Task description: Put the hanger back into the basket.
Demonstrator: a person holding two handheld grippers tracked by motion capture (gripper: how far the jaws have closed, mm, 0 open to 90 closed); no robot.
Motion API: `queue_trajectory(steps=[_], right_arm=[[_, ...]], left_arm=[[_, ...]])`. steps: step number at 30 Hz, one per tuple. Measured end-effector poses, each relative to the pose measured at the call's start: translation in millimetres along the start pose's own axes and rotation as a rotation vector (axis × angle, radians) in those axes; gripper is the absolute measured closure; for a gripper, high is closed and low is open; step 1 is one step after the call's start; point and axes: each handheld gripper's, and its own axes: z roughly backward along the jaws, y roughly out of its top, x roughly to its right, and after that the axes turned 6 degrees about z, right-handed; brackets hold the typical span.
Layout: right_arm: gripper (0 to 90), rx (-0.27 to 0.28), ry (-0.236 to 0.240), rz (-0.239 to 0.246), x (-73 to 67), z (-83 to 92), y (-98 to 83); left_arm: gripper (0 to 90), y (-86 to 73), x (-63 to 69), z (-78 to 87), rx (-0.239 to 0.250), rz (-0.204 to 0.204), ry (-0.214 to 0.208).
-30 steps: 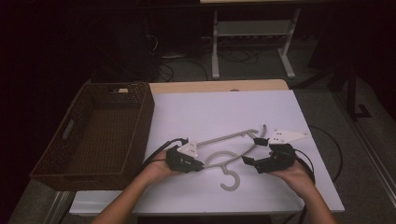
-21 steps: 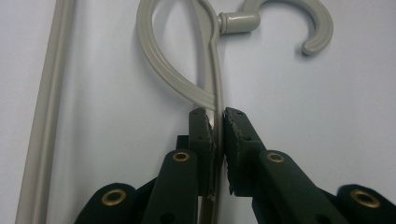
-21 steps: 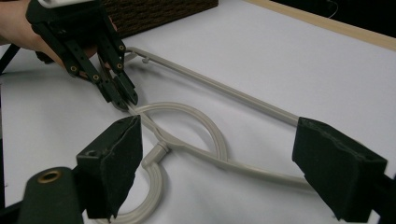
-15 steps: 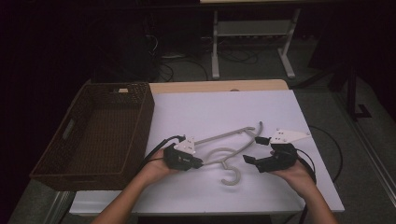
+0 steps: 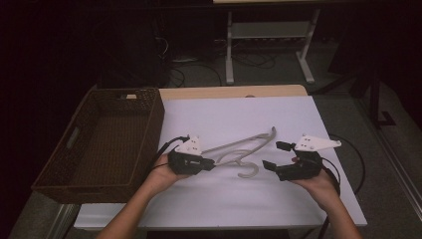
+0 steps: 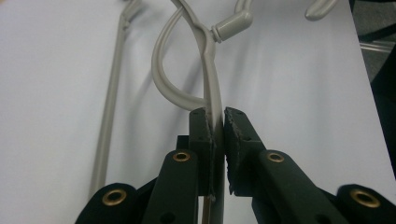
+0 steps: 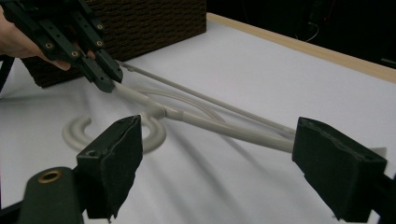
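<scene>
High view: left gripper (image 5: 211,163) lifts a grey plastic hanger (image 5: 244,149) by one arm.
Its jaws are clamped there for carrying toward the wicker basket (image 5: 74,169), probably; right gripper (image 5: 271,157) waits with jaws apart.

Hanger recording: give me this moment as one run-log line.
left hand-held gripper: shut on hanger | right hand-held gripper: open, beside hanger, not touching | basket: left of sheet

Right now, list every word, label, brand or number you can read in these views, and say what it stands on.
None can be read.
The small pale tag on the far rim of the dark brown woven wicker basket: too small and blurred to read.
The grey plastic clothes hanger and the white table cover: no print shows.
</scene>
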Motion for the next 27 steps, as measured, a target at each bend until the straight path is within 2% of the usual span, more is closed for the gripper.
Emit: queue_trajectory(steps=[11,20,27], right_arm=[[15.7,0.008,-0.009,-0.002,-0.2,1.6,0.8],[15.7,0.015,-0.018,-0.002,1.0,3.5,0.9],[15.7,0.03,-0.022,-0.001,1.4,5.8,2.8]], left_arm=[[82.9,7.9,-4.0,21.3,0.064,0.037,0.036],[83.0,12.4,-2.9,34.8,0.086,0.052,0.072],[83.0,23.5,2.0,58.3,0.14,0.079,0.084]])
